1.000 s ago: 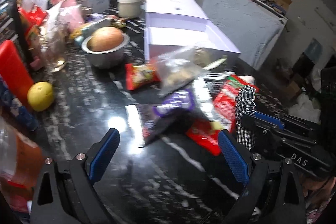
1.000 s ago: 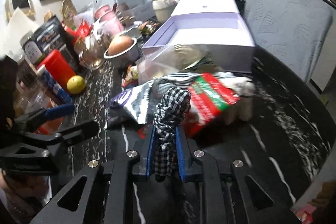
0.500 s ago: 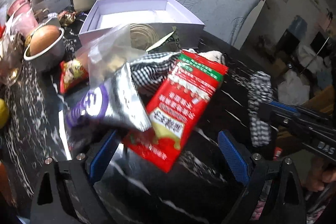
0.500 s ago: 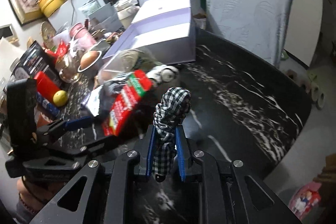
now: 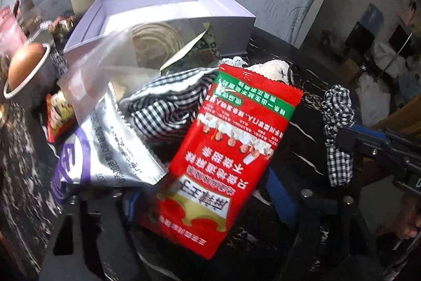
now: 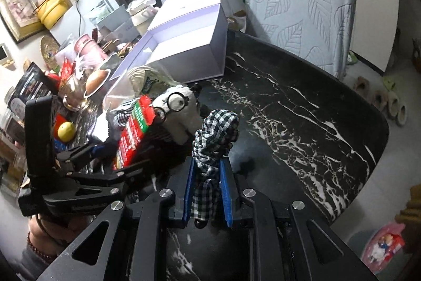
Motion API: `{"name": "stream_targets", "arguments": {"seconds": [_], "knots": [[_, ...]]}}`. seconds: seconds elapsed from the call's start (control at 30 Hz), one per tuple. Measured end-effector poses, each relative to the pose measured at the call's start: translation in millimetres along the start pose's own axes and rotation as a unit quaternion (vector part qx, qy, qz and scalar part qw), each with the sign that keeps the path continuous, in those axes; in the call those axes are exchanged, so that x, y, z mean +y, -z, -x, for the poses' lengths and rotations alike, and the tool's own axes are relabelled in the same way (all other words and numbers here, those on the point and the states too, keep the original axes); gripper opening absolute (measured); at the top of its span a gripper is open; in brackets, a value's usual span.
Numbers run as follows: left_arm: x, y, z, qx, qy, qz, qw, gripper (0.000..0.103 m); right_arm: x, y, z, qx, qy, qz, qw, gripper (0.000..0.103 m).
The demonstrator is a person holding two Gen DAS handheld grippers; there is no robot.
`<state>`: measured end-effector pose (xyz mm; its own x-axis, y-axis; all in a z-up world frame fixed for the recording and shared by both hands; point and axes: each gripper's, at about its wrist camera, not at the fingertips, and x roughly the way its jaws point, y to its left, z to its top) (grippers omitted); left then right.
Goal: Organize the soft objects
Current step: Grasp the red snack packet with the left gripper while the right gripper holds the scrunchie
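My right gripper [image 6: 206, 170] is shut on a black-and-white checked scrunchie [image 6: 214, 138], held above the black marble table [image 6: 302, 117]; it also shows in the left wrist view [image 5: 338, 133]. My left gripper [image 5: 210, 199] is open, its fingers on either side of a red snack packet [image 5: 226, 159] in a pile. The pile holds a silver and purple packet [image 5: 105, 149], a checked cloth [image 5: 168, 102], a clear zip bag [image 5: 113, 70] and a white plush toy [image 6: 181, 109]. An open lilac box [image 5: 163, 12] stands behind it.
A steel bowl with a round brown item [image 5: 23, 65], a lemon [image 6: 67, 131], jars and boxes crowd the table's left side. A chair with a grey leaf-pattern cover [image 6: 302, 4] stands at the far edge. Slippers [image 6: 389, 102] lie on the floor.
My left gripper has moved forward into the pile, and the red packet now lies between its fingers. My right gripper has carried the scrunchie away to the right over bare table.
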<state>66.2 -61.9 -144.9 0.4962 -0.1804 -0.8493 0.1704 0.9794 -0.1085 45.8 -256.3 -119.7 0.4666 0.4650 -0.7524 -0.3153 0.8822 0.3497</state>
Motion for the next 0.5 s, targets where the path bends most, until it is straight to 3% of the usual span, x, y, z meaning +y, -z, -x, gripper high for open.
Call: {"name": "stream_targets", "arguments": {"seconds": [0.03, 0.17, 0.37, 0.5], "knots": [[-1, 0, 0, -0.002, -0.007, -0.002, 1.0000, 0.065, -1, 0, 0, 0.001, 0.000, 0.000, 1.000, 0.019], [-3, 1, 6, -0.013, 0.014, 0.003, 0.9998, 0.059, 0, 1, 0, 0.002, -0.004, 0.000, 1.000, 0.019], [-12, 10, 23, -0.030, 0.046, 0.017, 0.9983, 0.054, 5, 8, 1, 0.006, -0.013, 0.006, 1.000, 0.019], [-16, 20, 34, -0.040, 0.045, 0.009, 0.9981, 0.051, 10, 14, 5, 0.008, -0.027, 0.010, 1.000, 0.019]]}}
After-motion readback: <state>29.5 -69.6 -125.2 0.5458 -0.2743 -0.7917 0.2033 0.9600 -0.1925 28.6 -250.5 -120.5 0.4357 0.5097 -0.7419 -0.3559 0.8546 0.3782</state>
